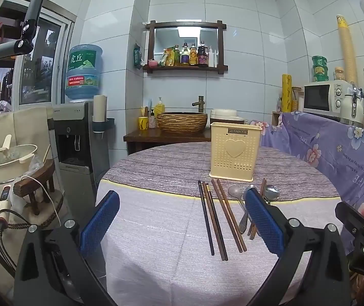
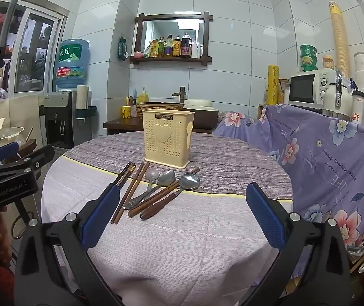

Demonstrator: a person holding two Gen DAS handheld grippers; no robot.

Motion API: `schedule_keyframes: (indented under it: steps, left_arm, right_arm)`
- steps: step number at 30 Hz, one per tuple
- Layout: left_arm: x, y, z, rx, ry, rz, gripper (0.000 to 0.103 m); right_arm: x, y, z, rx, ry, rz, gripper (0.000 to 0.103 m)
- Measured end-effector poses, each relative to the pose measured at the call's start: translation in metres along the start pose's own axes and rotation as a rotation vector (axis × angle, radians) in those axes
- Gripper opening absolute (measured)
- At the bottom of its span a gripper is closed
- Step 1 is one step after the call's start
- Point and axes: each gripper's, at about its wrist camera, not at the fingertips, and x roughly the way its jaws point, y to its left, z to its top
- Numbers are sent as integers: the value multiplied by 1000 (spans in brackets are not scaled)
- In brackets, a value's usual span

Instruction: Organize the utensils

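While you hold both tools above the round cloth-covered table point(image 1: 156, 229), your left gripper point(image 1: 182, 219) hangs with blue pads spread wide, nothing between them. Left to right on the cloth: dark wooden chopsticks point(image 1: 213, 219) in loose pairs, a small steel spoon point(image 2: 151, 176), a second steel spoon point(image 2: 167, 178), then a wooden-handled steel spoon point(image 2: 188, 181). Behind them stands the cream perforated plastic utensil holder with a heart point(image 2: 167, 139), upright. Your left pad hides parts of the spoons. Your right gripper point(image 2: 183, 213) hovers spread too, gripping nothing.
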Motion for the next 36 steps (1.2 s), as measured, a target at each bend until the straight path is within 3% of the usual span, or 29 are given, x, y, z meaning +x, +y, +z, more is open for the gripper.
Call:
schedule_keyframes:
  steps: [36]
  left_arm:
    - [7,3,-3,8,13,4,98]
  right_arm:
    - [1,4,0,-11,5,3,98]
